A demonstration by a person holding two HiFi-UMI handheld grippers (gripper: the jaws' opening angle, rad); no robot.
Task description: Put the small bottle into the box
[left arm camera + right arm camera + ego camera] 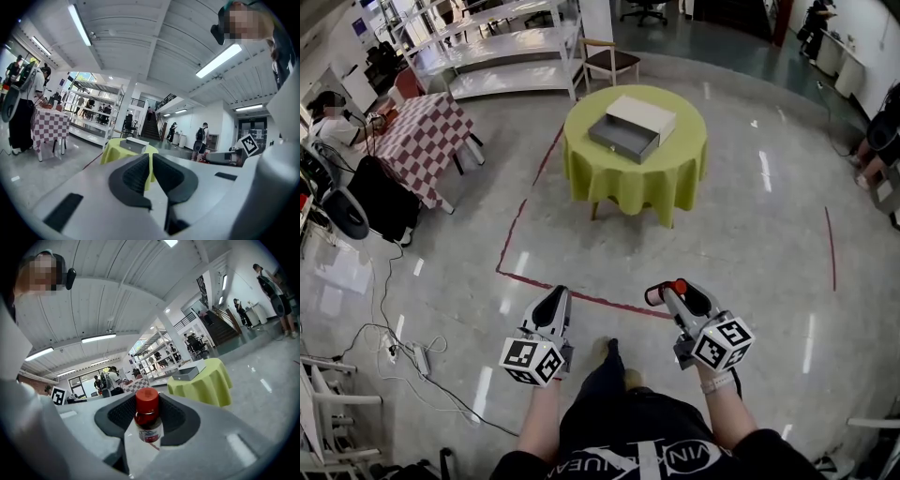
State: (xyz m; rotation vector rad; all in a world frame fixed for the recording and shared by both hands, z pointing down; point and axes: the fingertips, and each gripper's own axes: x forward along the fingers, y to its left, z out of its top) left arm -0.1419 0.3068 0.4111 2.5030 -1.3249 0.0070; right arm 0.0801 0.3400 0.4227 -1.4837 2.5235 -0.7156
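Right gripper [147,411] is clamped on the small bottle [149,420]. It has a red cap on top and a label lower down, and it stands upright btw the two dark ribbed pads. Left gripper [151,171] is closed up w/ nothing in it, jaws pretty much touching.

In the head view both are held low in front of the person, side by side over the shiny grey floor [741,244].

The box [633,127] sits well ahead on a round table [675,173] w/ a yellow-green cloth, grey drawer part slid out. So the bottle is well apart from the box atm.

A red tape line [525,211] runs on the floor btw person and table. A checkered-cloth table [417,141] is off to the left, w/ white shelves [506,47] behind.
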